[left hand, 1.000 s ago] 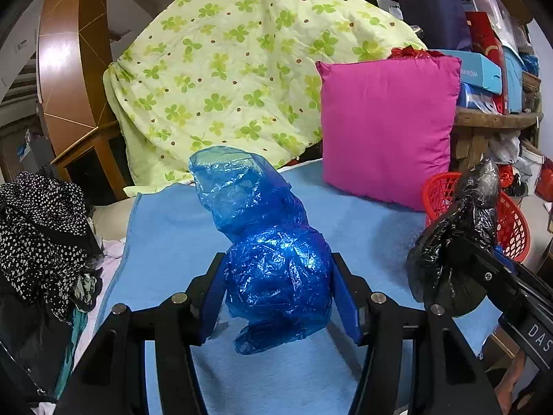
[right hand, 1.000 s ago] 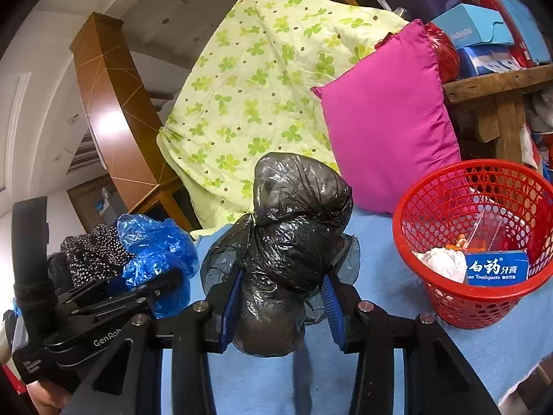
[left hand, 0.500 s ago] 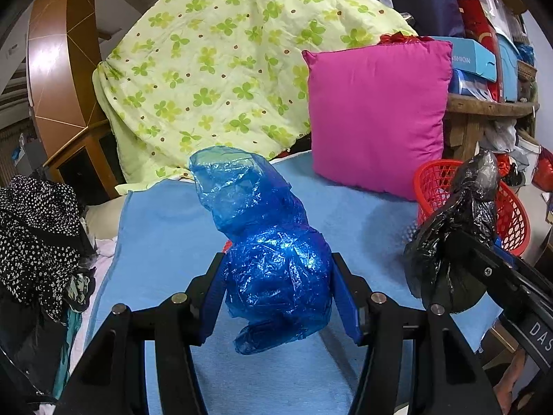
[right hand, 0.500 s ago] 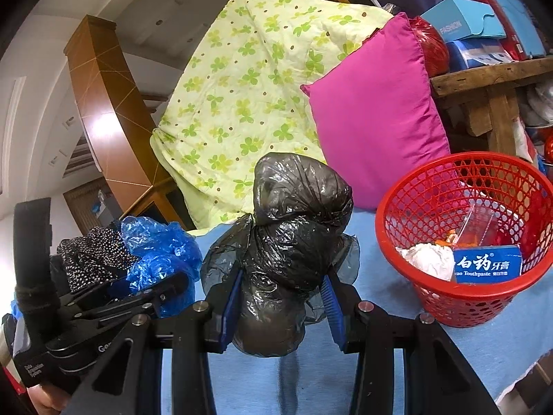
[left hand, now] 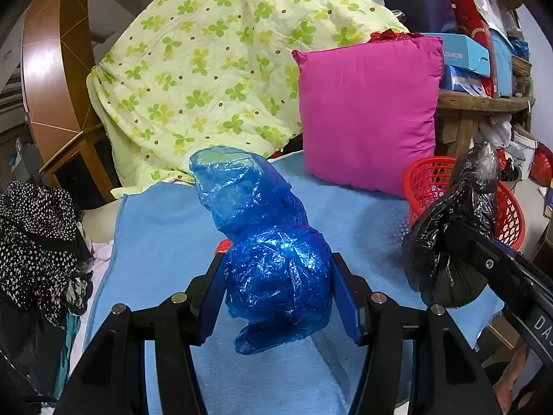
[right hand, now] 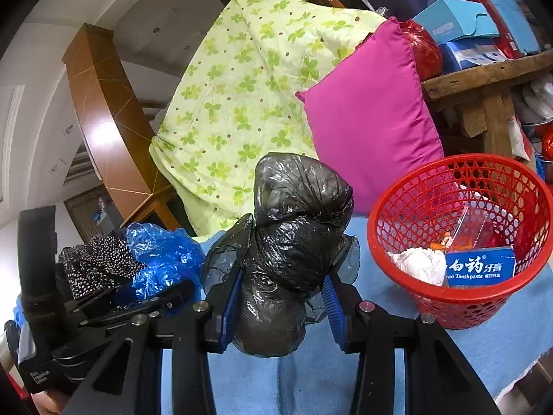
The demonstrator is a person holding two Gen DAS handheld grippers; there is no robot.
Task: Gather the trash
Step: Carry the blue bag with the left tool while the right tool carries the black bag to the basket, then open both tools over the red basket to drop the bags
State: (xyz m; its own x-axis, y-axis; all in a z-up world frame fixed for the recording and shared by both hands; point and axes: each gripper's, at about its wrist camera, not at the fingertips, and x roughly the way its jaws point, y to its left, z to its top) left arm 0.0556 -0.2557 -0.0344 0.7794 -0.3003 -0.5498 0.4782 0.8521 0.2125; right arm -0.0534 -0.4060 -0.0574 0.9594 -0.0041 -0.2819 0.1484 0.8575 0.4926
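While the left wrist camera looks down its own fingers, the left gripper (left hand: 276, 287) has its jaws clamped on a blue plastic bag (left hand: 273, 259). The bag's crumpled round body fills the gap between the two blue pads, pressed on both sides, and its looser top stands up above the fingertips. A floppy end hangs below the pads. The bag is held clear above a light blue blanket (left hand: 166, 235). Off to the right in this view, the right gripper (left hand: 459, 238) reaches in from the lower corner with a black plastic bag (left hand: 446, 242) in its grip, just in front of a red basket (left hand: 428, 180). A pink pillow (left hand: 366, 110) leans against a green flowered quilt (left hand: 214, 69) at the back, and spotted black clothing (left hand: 34, 242) is heaped at the left edge.

From the right wrist camera, the right gripper's jaws are shut on the black plastic bag, whose narrow middle sits between the pads. A bulging knot of plastic rises above them and a rounded lump hangs beneath. The red basket stands near on the right, on the blanket, with a toothpaste box (right hand: 478, 269) and a white crumpled wad (right hand: 418, 264) inside. At the left the left gripper shows side-on, carrying the blue plastic bag.
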